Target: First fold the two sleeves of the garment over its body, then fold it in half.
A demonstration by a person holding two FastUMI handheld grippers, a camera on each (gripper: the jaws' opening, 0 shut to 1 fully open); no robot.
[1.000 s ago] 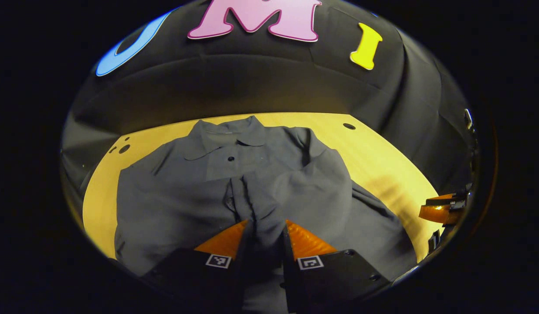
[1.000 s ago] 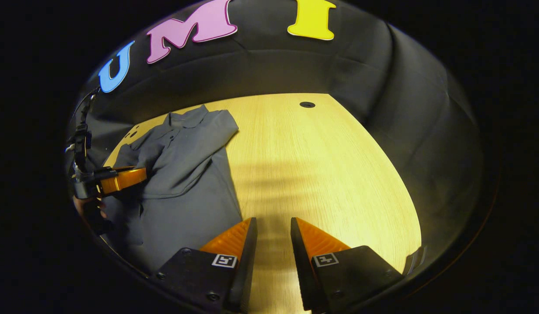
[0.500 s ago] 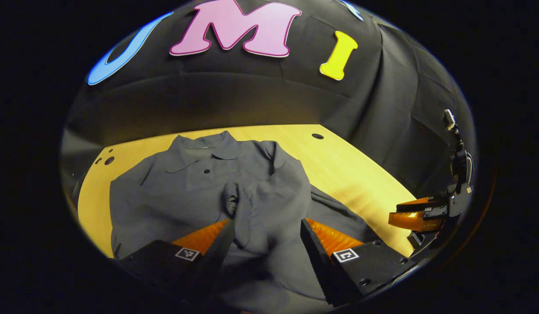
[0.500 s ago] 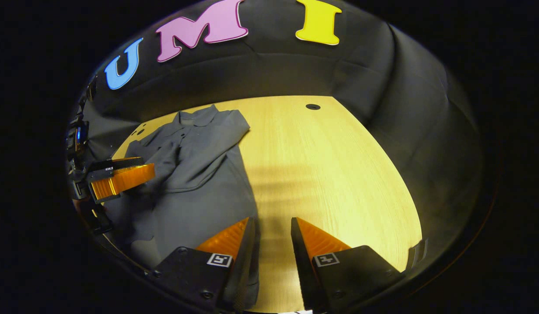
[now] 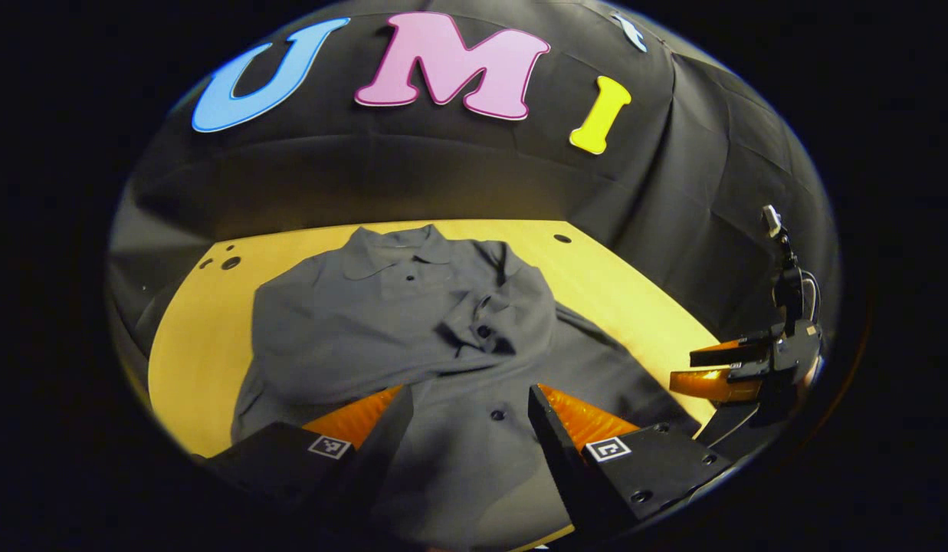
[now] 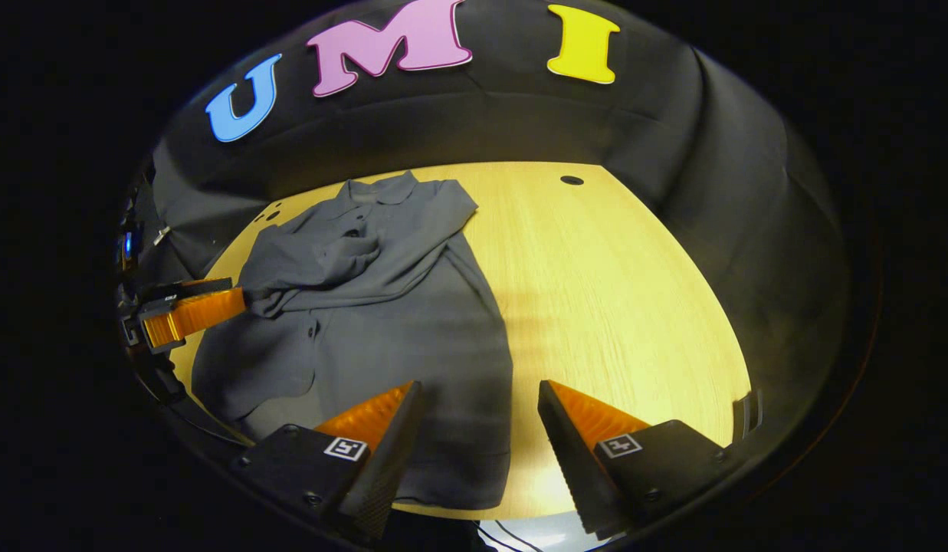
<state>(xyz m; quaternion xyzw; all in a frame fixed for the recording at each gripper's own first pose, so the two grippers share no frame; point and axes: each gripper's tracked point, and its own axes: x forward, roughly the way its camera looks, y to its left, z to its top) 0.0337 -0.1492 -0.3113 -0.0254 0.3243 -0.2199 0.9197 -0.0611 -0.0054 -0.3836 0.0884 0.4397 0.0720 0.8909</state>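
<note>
The left gripper (image 5: pixel 467 410) has released the sleeve (image 5: pixel 474 322), now lying across the garment (image 5: pixel 412 322); its fingers stand apart. The right gripper (image 6: pixel 480 429) has opened wider, holding nothing, above the surface (image 6: pixel 611 291).

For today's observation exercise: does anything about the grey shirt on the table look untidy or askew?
Yes. The grey shirt lies on the table with both sleeves over its body, but the sleeve lying across the chest is bunched and wrinkled, its cuff crumpled rather than flat. The shirt's lower part lies fairly smooth. Both tools are open, above the hem.
</note>
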